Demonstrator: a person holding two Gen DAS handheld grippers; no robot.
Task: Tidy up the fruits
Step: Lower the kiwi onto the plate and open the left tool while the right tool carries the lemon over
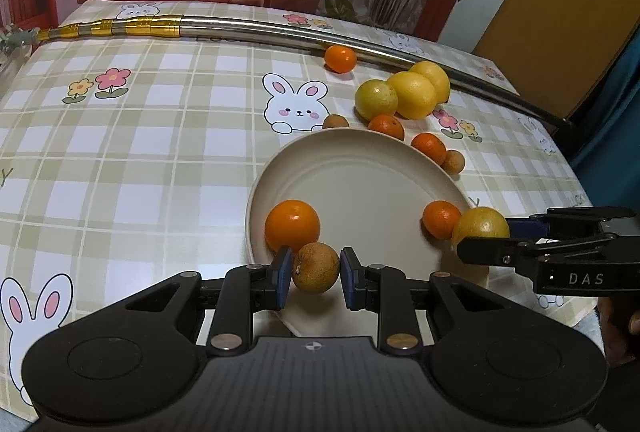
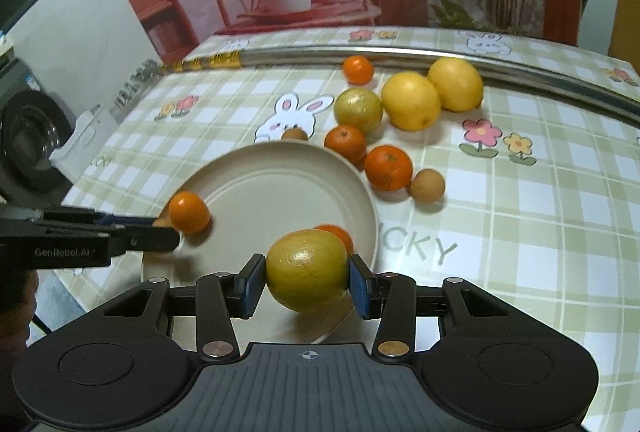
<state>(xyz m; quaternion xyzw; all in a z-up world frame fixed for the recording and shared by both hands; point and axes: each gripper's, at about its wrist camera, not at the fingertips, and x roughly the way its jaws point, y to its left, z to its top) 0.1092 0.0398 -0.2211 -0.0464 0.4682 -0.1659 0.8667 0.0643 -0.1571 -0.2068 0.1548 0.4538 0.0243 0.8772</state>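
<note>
Two oranges (image 1: 292, 226) lie on the plate (image 1: 360, 167), left gripper (image 1: 316, 268) clamps a longan (image 1: 316, 267), right gripper (image 2: 307, 272) a lemon (image 2: 307, 270) (most fruit remains outside).

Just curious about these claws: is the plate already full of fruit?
No, the plate is mostly bare, with only two oranges resting on it near the rim.

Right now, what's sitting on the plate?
On the plate: two oranges. The left tool grips a brown fruit over the near rim; what lies beneath it is hidden.
</note>
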